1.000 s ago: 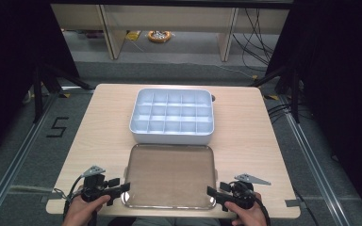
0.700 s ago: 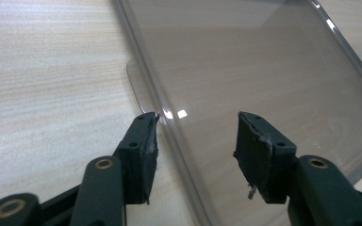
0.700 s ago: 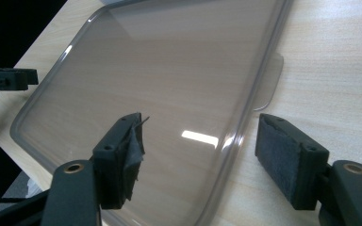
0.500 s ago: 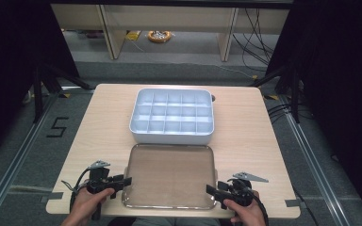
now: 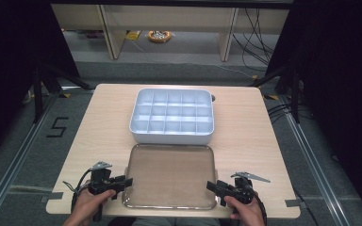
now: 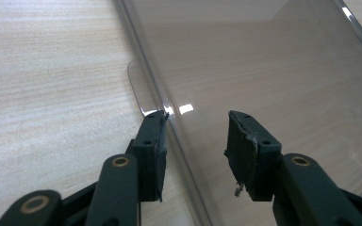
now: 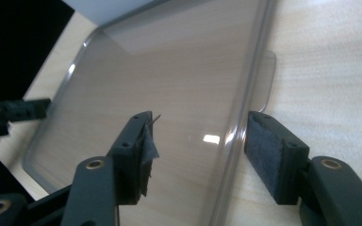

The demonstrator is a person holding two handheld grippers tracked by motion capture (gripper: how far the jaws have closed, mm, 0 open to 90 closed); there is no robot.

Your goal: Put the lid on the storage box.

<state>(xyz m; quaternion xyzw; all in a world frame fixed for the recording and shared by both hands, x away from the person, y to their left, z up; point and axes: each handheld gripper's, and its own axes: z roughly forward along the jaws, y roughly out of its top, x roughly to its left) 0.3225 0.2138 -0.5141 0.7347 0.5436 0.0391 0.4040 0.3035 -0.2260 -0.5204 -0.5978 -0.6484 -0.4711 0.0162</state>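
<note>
Clear lid (image 5: 172, 175) lies flat at the table's (image 5: 99, 122) six o'clock, just near of the white compartment box (image 5: 173, 116) at centre. Left gripper (image 6: 195, 129) at the lid's nine o'clock edge and right gripper (image 7: 198, 136) at its three o'clock edge both straddle the rim, jaws spread.

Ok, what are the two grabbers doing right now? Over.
Left gripper open, astride clear lid's left rim. Right gripper open, astride right rim. Divided box behind. Nothing blocking.
</note>
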